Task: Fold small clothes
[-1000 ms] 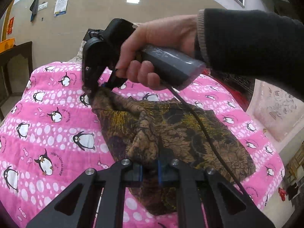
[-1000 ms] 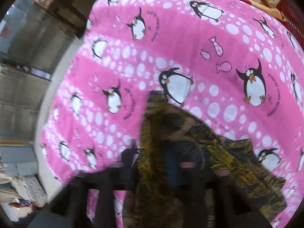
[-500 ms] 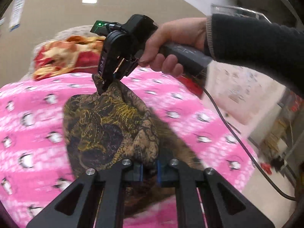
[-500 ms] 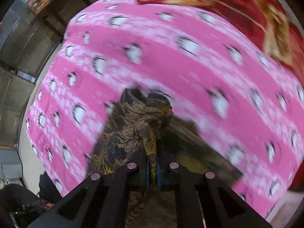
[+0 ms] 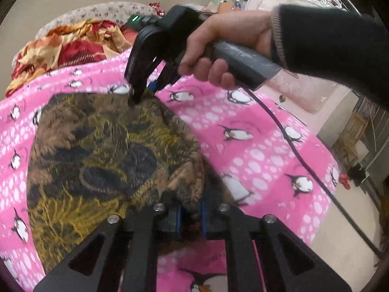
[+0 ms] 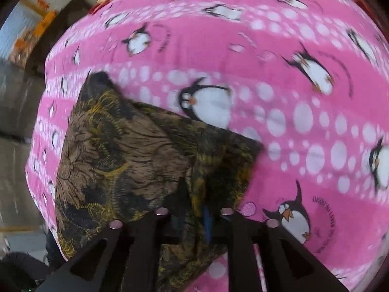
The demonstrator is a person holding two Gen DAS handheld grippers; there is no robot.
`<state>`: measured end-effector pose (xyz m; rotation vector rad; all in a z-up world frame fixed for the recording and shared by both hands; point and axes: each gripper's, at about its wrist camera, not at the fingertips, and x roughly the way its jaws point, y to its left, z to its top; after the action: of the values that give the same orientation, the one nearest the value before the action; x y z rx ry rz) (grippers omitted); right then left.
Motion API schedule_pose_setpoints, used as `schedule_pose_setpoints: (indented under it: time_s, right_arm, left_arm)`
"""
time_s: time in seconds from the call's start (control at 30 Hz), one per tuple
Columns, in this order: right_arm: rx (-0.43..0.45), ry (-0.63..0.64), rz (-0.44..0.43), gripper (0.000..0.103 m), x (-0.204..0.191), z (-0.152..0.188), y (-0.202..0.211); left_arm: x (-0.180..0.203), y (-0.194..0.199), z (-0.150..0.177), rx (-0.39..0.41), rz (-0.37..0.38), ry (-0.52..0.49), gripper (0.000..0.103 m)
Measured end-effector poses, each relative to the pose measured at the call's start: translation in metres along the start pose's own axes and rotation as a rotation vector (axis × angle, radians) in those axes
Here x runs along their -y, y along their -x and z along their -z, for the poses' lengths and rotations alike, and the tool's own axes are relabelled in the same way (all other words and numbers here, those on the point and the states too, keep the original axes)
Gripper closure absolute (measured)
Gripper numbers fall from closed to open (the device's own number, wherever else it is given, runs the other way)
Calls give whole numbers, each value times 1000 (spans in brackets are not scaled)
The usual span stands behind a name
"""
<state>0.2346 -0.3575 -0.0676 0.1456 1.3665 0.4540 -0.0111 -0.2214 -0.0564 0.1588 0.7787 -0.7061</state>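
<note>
cloth first: the small brown and yellow patterned garment lies on the pink penguin blanket that covers the bed, and i hold it at two edges at once. my left gripper is clamped narrow on a bunched bit of the near edge, the fabric pinched between its blue-lined fingers. my right gripper points down at the far edge and bites the fabric there; from its own camera the same garment fills the lower left, and the right gripper has a fold of it caught between its fingers, so both are closed on cloth. i judge the two grips sit apart like this so the piece stays stretched between them and the upper layer lands flat over the lower one, which shows as a darker flap toward the right of the right wrist view. a red and orange bedspread is heaped well beyond the garment. the fold looks partly made; the layers are not yet squared, and the motion blur hides the exact edges
</note>
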Motion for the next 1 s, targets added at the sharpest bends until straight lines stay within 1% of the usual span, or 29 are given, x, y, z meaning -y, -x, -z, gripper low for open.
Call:
schedule_pose_setpoints:
  time_s: [0.07, 0.13, 0.17, 0.2, 0.23, 0.27, 0.3, 0.33, 0.37, 0.4, 0.43, 0.47, 0.5, 0.53, 0.57, 0.6, 0.67, 0.73, 0.77, 0.8, 0.83, 0.87, 0.9, 0.93, 0.97, 1.0]
  right_arm:
    - [69, -18, 5, 80, 5, 5, 22]
    - [164, -7, 34, 79, 0, 19, 58]
    - [202, 15, 21, 79, -7, 29, 72]
    - [234, 51, -3, 79, -16, 41, 85]
    - [259, 125, -49, 79, -33, 62, 99]
    - [266, 173, -72, 77, -44, 74, 103]
    - [274, 254, -84, 76, -63, 93, 106]
    - [281, 339, -66, 76, -82, 114, 104]
    - [275, 406, -61, 76, -98, 133, 99]
    - [267, 465, -58, 76, -112, 152, 89]
    - [264, 496, -45, 76, -121, 165, 78]
    - [245, 520, -14, 76, -124, 179, 62]
    - [213, 523, 31, 76, -119, 191, 44]
    - [176, 522, 101, 76, -114, 199, 25]
    - [166, 525, 137, 78, -105, 209, 10]
    - [235, 502, 102, 78, -99, 217, 14]
    - [245, 415, 54, 79, -89, 219, 19]
    - [211, 403, 54, 79, -92, 215, 27]
    - [199, 403, 54, 79, -94, 212, 33]
    - [209, 400, 51, 79, -98, 205, 43]
    - [241, 392, 52, 78, -102, 198, 52]
    - [279, 370, 65, 74, -104, 190, 58]
    - [323, 297, 108, 65, -104, 173, 65]
    - [350, 219, 155, 58, -105, 160, 67]
    - [384, 105, 213, 49, -105, 145, 66]
    - [400, 34, 238, 48, -104, 136, 65]
  left_arm:
    - [-1, 13, 1, -20, 30, 11, 91]
    - [-5, 33, 3, -12, 57, 28, 88]
    - [-12, 47, 5, -3, 64, 33, 87]
    - [-20, 62, 7, 18, 53, 40, 86]
    - [-29, 74, 9, 34, 27, 49, 82]
    - [-45, 85, 12, 49, -17, 74, 82]
    - [-59, 90, 14, 57, -43, 103, 82]
    - [-73, 92, 16, 55, -62, 135, 82]
    - [-94, 86, 20, 31, -93, 196, 89]
    - [-105, 80, 23, 13, -89, 239, 97]
    - [-117, 66, 28, -22, -71, 284, 103]
    - [-120, 58, 31, -42, -72, 294, 103]
    - [-123, 44, 37, -70, -70, 308, 103]
    - [-124, 34, 43, -87, -53, 321, 103]
    - [-123, 29, 47, -75, -36, 326, 102]
    - [-120, 27, 46, -71, -43, 321, 102]
    - [-119, 30, 40, -87, -58, 325, 103]
    - [-120, 35, 29, -92, -56, 322, 103]
    - [-121, 40, 20, -76, -51, 321, 103]
    - [-128, 46, 5, -42, -58, 330, 103]
    - [-135, 49, -5, -24, -68, 340, 103]
    - [-143, 48, -18, -4, -83, 353, 103]
    - [-154, 44, -35, 21, -106, 377, 103]
    - [-162, 38, -48, 32, -115, 401, 103]
    - [-172, 27, -62, 31, -117, 436, 103]
    - [-182, 13, -77, 29, -139, 475, 103]
